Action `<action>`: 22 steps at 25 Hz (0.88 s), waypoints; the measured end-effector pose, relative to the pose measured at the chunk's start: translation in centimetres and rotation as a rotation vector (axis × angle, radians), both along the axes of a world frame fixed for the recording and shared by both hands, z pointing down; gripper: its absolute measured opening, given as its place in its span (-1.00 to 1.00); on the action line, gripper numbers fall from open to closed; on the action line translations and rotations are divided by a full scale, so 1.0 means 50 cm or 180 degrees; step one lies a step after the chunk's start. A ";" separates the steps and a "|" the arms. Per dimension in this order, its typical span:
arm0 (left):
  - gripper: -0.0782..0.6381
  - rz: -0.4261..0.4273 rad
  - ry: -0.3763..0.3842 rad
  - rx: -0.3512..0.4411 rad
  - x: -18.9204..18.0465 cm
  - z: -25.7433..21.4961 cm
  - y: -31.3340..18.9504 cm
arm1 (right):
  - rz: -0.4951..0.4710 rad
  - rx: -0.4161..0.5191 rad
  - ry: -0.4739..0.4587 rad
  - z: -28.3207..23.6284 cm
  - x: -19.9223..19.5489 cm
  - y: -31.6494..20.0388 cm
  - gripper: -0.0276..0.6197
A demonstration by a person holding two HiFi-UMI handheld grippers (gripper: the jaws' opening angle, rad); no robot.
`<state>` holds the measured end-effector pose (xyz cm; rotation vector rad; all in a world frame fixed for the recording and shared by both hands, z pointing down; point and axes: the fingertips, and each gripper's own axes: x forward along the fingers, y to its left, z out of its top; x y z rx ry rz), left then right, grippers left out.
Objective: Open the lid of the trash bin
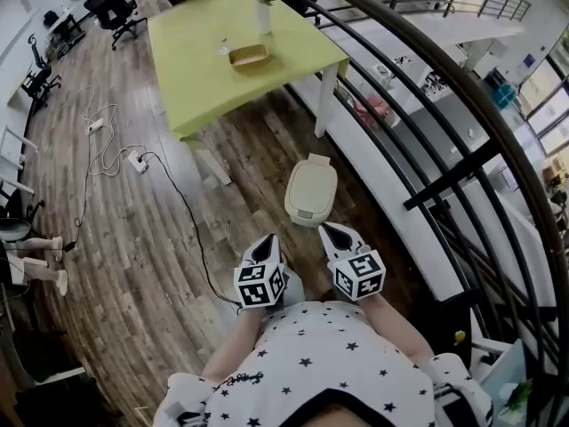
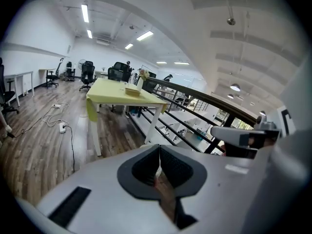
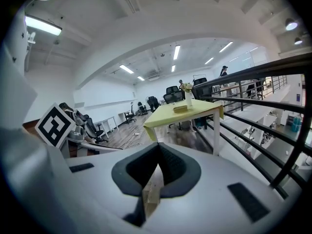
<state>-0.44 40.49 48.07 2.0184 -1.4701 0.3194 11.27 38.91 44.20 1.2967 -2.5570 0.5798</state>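
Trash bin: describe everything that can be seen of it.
The trash bin is cream, plastic-looking, with rounded corners, seen from above in the head view. Its lid is down; a small tab shows at its far edge, a grey one at its near edge. It stands upright on the wooden floor, near the green table and beside the white ledge. Nothing else touches it.

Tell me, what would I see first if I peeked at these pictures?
The big yellow-green table stands out at the top of the head view, on the wooden floor. Below it, beside the black railing, sits a cream trash bin with its lid down. Nearest the person, the left hand-held gripper and right hand-held gripper are held short of it, both shut and empty.
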 end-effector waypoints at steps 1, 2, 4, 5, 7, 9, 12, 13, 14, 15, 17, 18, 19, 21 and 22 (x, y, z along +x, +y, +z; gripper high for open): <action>-0.74 0.0042 -0.0003 0.0005 -0.004 -0.005 -0.019 | 0.0028 -0.0005 -0.0002 -0.004 -0.006 -0.016 -0.93; -0.74 0.0083 -0.0005 0.0009 -0.008 -0.010 -0.038 | 0.0054 -0.0006 -0.0005 -0.009 -0.012 -0.032 -0.93; -0.74 0.0167 -0.0009 0.0010 -0.015 -0.016 -0.078 | 0.0097 0.0000 -0.0007 -0.019 -0.025 -0.064 -0.93; -0.74 0.0214 -0.0009 0.0008 -0.018 -0.019 -0.097 | 0.0120 0.0005 -0.0005 -0.023 -0.030 -0.080 -0.93; -0.74 0.0314 -0.0005 0.0005 -0.022 -0.022 -0.131 | 0.0174 0.0010 -0.0005 -0.030 -0.040 -0.108 -0.93; -0.74 0.0408 0.0000 0.0009 -0.028 -0.023 -0.161 | 0.0232 0.0012 -0.0004 -0.033 -0.051 -0.134 -0.93; -0.74 0.0519 0.0011 0.0004 -0.039 -0.019 -0.204 | 0.0315 0.0011 0.0023 -0.029 -0.066 -0.170 -0.93; -0.74 0.0554 0.0014 -0.0004 -0.042 -0.017 -0.217 | 0.0346 0.0002 0.0031 -0.027 -0.070 -0.181 -0.93; -0.74 0.0591 0.0017 -0.0011 -0.044 -0.016 -0.228 | 0.0382 -0.0010 0.0036 -0.024 -0.072 -0.191 -0.93; -0.74 0.0632 0.0019 -0.0019 -0.047 -0.014 -0.240 | 0.0422 -0.0025 0.0038 -0.021 -0.074 -0.200 -0.93; -0.74 0.0725 0.0017 -0.0036 -0.052 -0.009 -0.260 | 0.0512 -0.0053 0.0036 -0.014 -0.078 -0.218 -0.93; -0.74 0.0768 0.0011 -0.0043 -0.055 -0.006 -0.269 | 0.0555 -0.0063 0.0033 -0.011 -0.079 -0.227 -0.93; -0.74 0.0802 0.0004 -0.0048 -0.059 -0.001 -0.280 | 0.0590 -0.0072 0.0028 -0.007 -0.082 -0.238 -0.93; -0.74 0.0856 -0.0006 -0.0062 -0.066 0.009 -0.301 | 0.0647 -0.0093 0.0023 0.002 -0.086 -0.260 -0.93; -0.74 0.0884 -0.0005 -0.0077 -0.069 0.014 -0.310 | 0.0679 -0.0110 0.0025 0.007 -0.088 -0.269 -0.93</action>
